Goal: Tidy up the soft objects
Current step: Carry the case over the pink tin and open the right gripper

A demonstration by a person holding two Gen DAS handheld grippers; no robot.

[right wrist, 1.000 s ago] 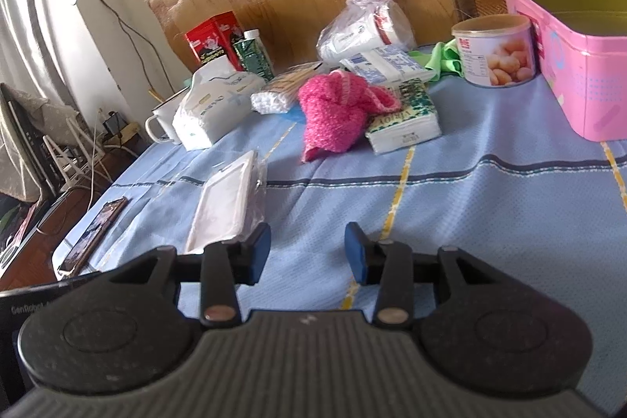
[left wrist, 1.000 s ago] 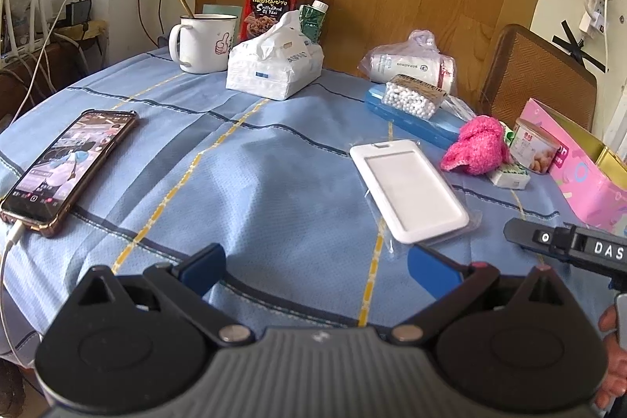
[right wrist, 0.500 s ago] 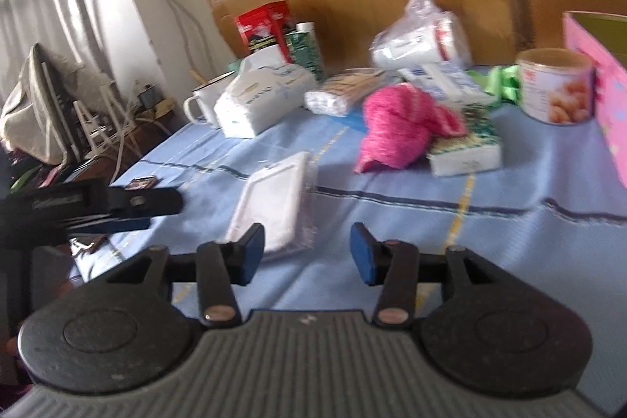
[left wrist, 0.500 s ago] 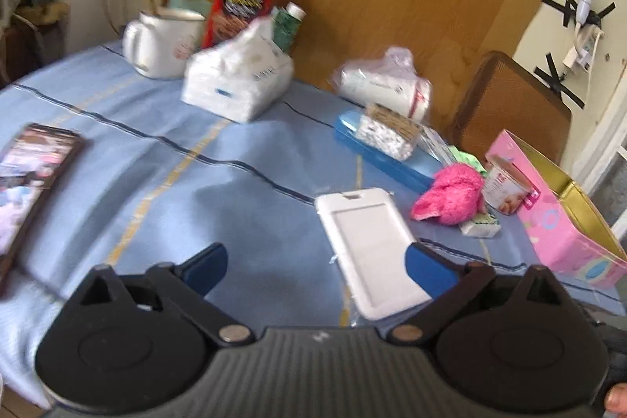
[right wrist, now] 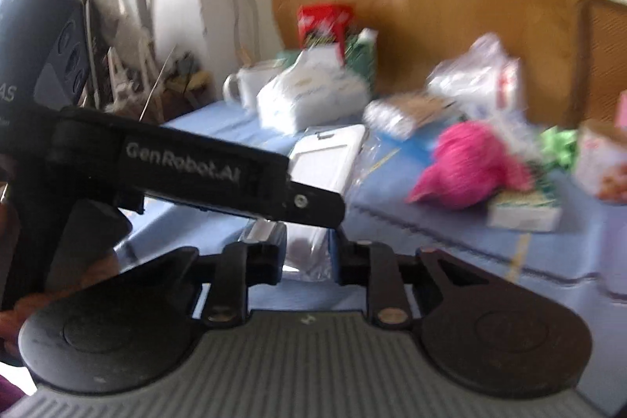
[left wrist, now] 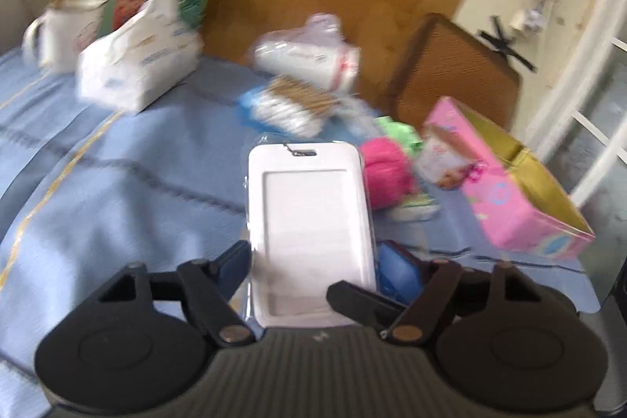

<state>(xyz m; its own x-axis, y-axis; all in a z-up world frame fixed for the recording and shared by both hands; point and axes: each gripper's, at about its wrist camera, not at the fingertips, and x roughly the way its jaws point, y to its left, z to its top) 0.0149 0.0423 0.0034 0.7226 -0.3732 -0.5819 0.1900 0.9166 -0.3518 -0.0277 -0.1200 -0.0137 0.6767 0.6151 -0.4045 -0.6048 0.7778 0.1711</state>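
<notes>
On the blue tablecloth [left wrist: 117, 190], the pink box [left wrist: 521, 198] lies open, its contents unclear. Both grippers' jaws are closing around the white card holder [left wrist: 309, 222]: left gripper [left wrist: 313, 271] tilted downward, right gripper [right wrist: 305, 261] crossing beneath.

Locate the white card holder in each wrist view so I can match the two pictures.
Left wrist: white card holder at lower centre, between the blue pads of the left gripper.
Right wrist: centre-left, its near end behind the other gripper's black finger.
Shared landmark: pink fuzzy cloth, to the holder's right in both.
</notes>
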